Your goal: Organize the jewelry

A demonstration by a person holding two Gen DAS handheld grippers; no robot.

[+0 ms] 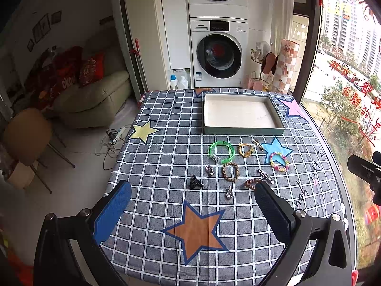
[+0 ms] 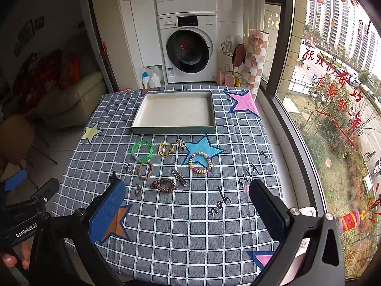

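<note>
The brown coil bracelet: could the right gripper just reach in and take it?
Probably yes. The brown coil bracelet lies flat ahead of the open right gripper, nothing over it, though a hair clip sits close.

Both wrist views look forward and down over the table [image 1: 152, 166] toward the washing machine [image 2: 188, 50]. The left view sits further left; the 2 share tray [image 1: 243, 131] and jewelry.
</note>
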